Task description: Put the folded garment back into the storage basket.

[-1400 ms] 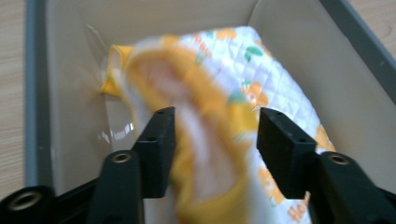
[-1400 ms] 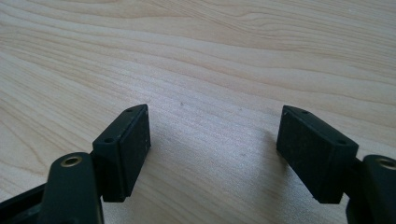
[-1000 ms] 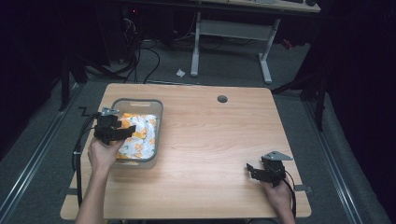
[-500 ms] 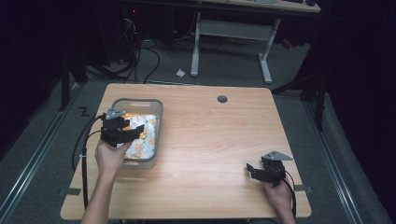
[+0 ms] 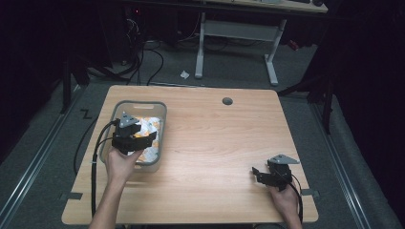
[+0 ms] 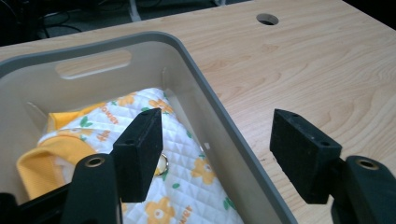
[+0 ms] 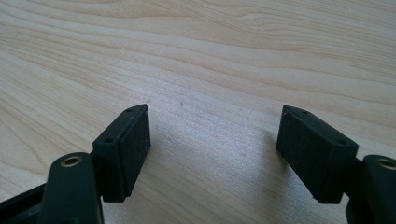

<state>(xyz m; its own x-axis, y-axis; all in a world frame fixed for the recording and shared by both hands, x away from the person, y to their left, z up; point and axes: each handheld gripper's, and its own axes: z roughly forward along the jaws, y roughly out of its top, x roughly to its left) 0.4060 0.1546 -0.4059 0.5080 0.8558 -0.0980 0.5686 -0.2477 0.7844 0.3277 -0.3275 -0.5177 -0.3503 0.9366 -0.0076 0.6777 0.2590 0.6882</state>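
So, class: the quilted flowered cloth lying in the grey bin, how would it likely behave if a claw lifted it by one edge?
The quilted cloth lies crumpled in folds, so it would probably droop and unfold, not hold its shape. Its padded, stitched surface suggests it is light and not slippery. The grey bin looks thin-walled, so it might shift if the cloth snags.

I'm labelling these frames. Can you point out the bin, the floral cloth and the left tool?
bin [image 6: 219, 108], left gripper view, on its grey right rim.
floral cloth [image 6: 189, 184], left gripper view, on its white quilted face.
left tool [image 5: 149, 137], high view, between its jaw tips.
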